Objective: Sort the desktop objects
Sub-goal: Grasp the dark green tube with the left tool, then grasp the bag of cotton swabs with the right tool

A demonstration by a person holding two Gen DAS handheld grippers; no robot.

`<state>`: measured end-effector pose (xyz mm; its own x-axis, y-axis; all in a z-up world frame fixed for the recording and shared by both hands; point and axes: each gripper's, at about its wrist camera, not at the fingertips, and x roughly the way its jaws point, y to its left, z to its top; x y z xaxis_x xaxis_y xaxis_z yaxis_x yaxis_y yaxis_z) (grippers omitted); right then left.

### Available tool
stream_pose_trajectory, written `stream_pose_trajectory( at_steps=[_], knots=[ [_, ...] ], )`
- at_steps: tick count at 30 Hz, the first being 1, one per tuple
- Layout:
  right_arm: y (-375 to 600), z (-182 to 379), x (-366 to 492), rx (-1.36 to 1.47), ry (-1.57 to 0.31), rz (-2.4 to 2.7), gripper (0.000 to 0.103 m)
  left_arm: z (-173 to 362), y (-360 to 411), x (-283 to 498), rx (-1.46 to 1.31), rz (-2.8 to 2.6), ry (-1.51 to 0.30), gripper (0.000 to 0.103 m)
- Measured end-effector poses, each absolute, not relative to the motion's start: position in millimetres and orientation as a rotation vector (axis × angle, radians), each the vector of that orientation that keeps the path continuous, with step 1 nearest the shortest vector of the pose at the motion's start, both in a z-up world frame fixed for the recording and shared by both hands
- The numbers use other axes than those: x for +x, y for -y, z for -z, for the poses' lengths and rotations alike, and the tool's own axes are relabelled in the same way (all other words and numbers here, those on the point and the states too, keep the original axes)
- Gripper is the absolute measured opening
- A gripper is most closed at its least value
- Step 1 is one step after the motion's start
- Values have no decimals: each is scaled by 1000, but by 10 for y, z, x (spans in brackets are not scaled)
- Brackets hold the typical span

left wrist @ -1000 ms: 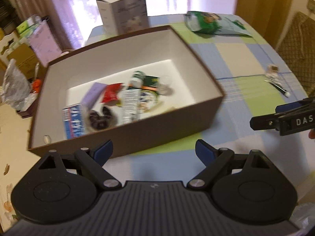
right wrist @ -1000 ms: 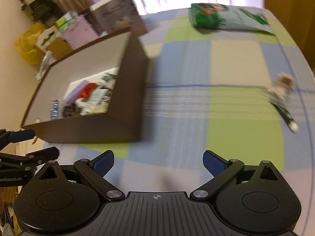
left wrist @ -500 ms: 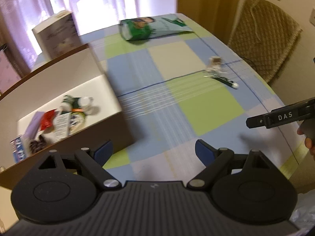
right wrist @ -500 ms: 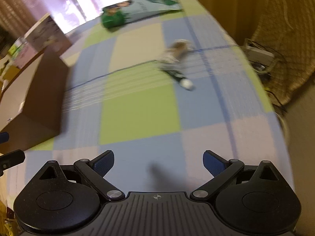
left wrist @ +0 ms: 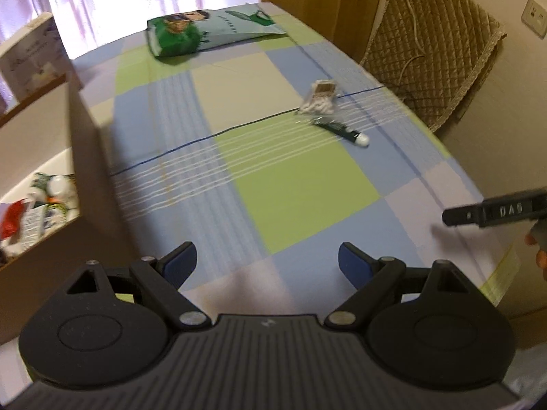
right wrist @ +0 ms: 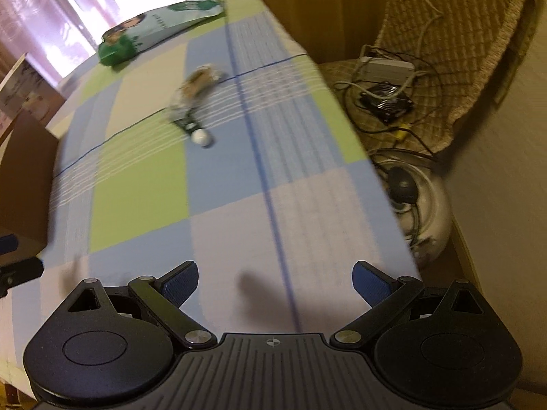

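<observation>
1. Your left tongs (left wrist: 267, 262) are spread wide and empty, and the jaws are closing a little. Your right tongs (right wrist: 275, 283) are also spread, with nothing between them.
2. The things not yet sorted lie together on the checked counter (left wrist: 301, 198), at about 1 o'clock in the left view and 11 o'clock in the right view: a dark pen with a white end (left wrist: 342, 131) and a small clear packet (left wrist: 318, 100) touching it. A green snack bag (left wrist: 205, 30) lies well apart, at 12 o'clock near the curtain.
3. The brown box (left wrist: 78, 143), already holding several things, stands at 9 o'clock.
4. I think the step in hand is the reach to the pen. Please use the right tongs, which are nearer to it.
5. Turn the tongs so that the jaws cross the pen's length, come down over its dark middle, and close only when both pads are beside it.
6. Keep the packet out of the grip, or take it separately.
</observation>
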<state>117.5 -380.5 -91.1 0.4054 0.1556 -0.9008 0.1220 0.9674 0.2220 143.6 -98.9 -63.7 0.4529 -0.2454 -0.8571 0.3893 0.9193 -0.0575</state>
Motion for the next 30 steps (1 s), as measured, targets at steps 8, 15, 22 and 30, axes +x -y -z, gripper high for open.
stream_pose_trajectory(
  at_steps=[8,15,22,30],
  knots=[
    [4177,925,1269,304,-1146,30,102,858,1685,1992,90,504,-1012,67],
    [4504,911,1383,334,-1134,77,102,1137,2236,2538,49,483,-1022,55],
    [4647,997,1504,345,-1159,86,102,1392,2425,2766,160,445,-1035,19],
    [4550,1096,1741,319,-1153,18,101,1407,1911,2392,260,471,-1020,13]
  ],
)
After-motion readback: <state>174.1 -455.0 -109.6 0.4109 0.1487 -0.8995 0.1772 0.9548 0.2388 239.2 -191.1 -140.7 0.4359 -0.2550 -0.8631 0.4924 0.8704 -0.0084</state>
